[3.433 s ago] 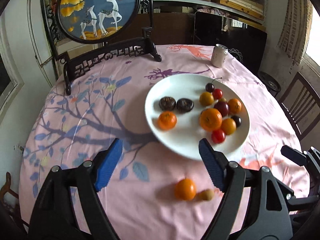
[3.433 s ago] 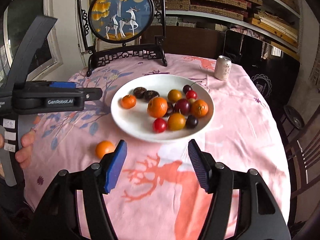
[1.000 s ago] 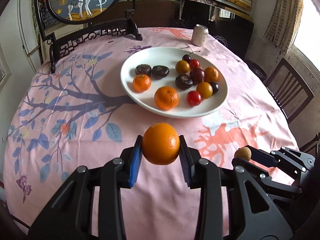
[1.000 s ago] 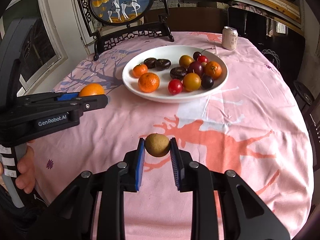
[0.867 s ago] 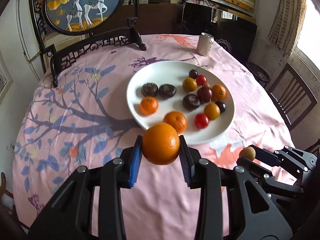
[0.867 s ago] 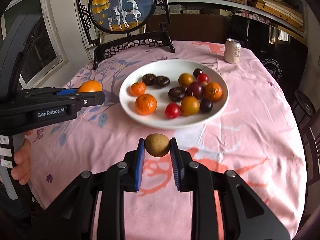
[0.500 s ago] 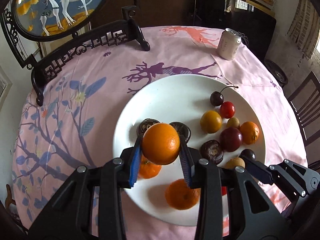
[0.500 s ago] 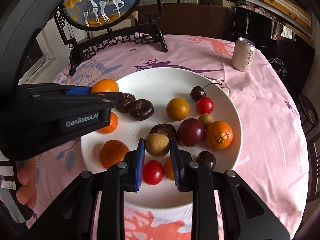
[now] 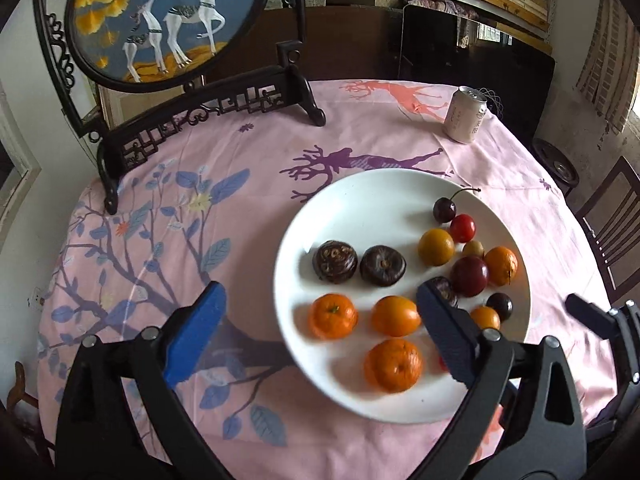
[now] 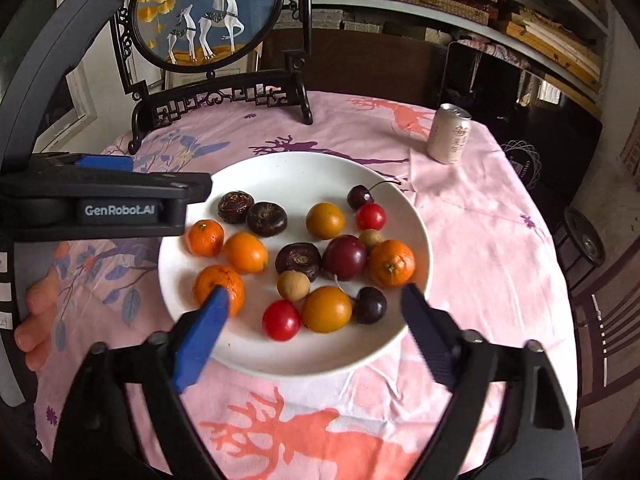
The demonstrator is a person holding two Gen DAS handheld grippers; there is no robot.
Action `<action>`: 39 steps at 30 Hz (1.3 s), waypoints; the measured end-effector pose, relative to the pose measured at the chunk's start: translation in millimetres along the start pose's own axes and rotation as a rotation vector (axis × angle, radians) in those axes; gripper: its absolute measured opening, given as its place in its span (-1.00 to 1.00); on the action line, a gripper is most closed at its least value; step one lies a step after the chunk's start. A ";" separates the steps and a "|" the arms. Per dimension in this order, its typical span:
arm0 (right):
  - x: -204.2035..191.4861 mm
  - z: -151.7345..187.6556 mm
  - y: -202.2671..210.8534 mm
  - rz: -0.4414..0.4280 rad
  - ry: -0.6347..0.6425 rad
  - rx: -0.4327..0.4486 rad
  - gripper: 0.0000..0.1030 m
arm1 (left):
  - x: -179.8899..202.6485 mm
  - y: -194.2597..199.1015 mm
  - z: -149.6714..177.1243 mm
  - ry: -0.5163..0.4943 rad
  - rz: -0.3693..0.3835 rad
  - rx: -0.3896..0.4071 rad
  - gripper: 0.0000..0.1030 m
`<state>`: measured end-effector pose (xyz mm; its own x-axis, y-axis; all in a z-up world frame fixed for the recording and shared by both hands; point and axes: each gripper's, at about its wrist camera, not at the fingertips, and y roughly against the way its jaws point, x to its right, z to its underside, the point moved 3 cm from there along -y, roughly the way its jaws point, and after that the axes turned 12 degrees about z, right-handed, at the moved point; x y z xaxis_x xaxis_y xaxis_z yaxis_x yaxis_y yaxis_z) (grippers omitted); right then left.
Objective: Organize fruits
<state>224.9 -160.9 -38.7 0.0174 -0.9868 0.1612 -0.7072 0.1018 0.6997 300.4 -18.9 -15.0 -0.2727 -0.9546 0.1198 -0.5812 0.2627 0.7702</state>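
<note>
Since half a second ago both pairs of jaws have just been opening, and the fruit each carried now lies on the white plate (image 9: 352, 200): the orange (image 9: 396, 316) from the left gripper (image 9: 320, 336) and the small tan longan (image 10: 293, 286) from the right gripper (image 10: 316, 324). Both grippers stand spread wide with nothing between their blue pads, angled down over the near rim of the plate.

Left wrist view: the released orange rests near the plate's near-left rim, between two mandarins (image 9: 333, 316), slightly blurred; the longan is hidden behind the left gripper's right finger (image 9: 448, 336). The tip of the right gripper shows at the right edge. The orange is round, so no long axis can be told.

Right wrist view: the longan lies at the plate's middle, touching a dark brown fruit (image 10: 298, 260) behind it and just beside a red cherry tomato (image 10: 281, 320). The left gripper reaches in level from the left edge, over the plate's left rim; bare fingers (image 10: 34, 320) of the hand that holds it show beneath.

Plate placement: right of centre on the round worktop's pink cloth (image 9: 168, 208). A drink can (image 9: 466, 120) stands near the far right edge, a framed deer screen (image 9: 168, 20) at the far left edge.
</note>
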 end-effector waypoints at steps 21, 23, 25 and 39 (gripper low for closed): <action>7.1 105.4 81.2 0.110 -0.102 -0.043 0.97 | 19.5 112.4 162.9 -0.016 -0.090 0.115 0.96; 5.9 105.2 83.3 0.107 -0.102 -0.039 0.97 | 20.9 111.6 163.3 -0.020 -0.081 0.106 0.96; 5.0 105.3 85.1 0.106 -0.102 -0.036 0.97 | 22.8 111.4 164.5 -0.023 -0.068 0.102 0.96; 2.2 105.2 90.1 0.101 -0.100 -0.030 0.97 | 23.3 113.7 164.7 -0.015 -0.059 0.105 0.96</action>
<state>86.9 -167.2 -48.5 -0.1239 -0.9789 0.1627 -0.6800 0.2032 0.7045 101.7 11.8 -27.9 -0.2463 -0.9670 0.0660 -0.6738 0.2197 0.7055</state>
